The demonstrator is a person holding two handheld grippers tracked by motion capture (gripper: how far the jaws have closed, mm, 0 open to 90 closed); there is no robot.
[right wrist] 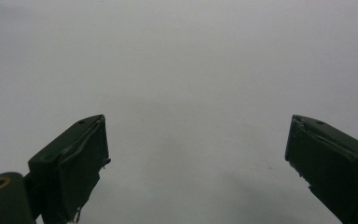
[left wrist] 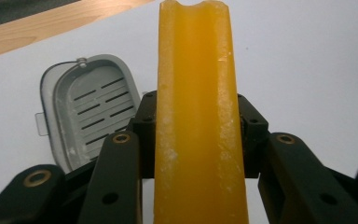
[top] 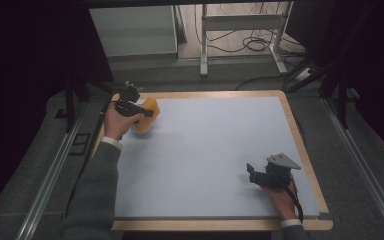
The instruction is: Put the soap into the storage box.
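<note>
My left gripper (top: 148,113) is at the table's far left corner, shut on a thick orange slab (left wrist: 196,70) that stands on edge between its jaws. That orange slab (top: 150,106) is held a little above the mat. Beneath it, to the left of the jaws, lies a grey slotted tray (left wrist: 91,112) with a raised rim. My right gripper (top: 250,173) rests low over the mat near the front right, and the right gripper (right wrist: 198,135) is wide open with nothing but bare mat between its jaws.
A pale blue mat (top: 210,150) covers a wooden board (top: 302,150) whose rim shows at the right and front. Beyond the board are a grey floor, a white cabinet (top: 135,30), metal desk legs (top: 204,45) and loose cables (top: 255,45).
</note>
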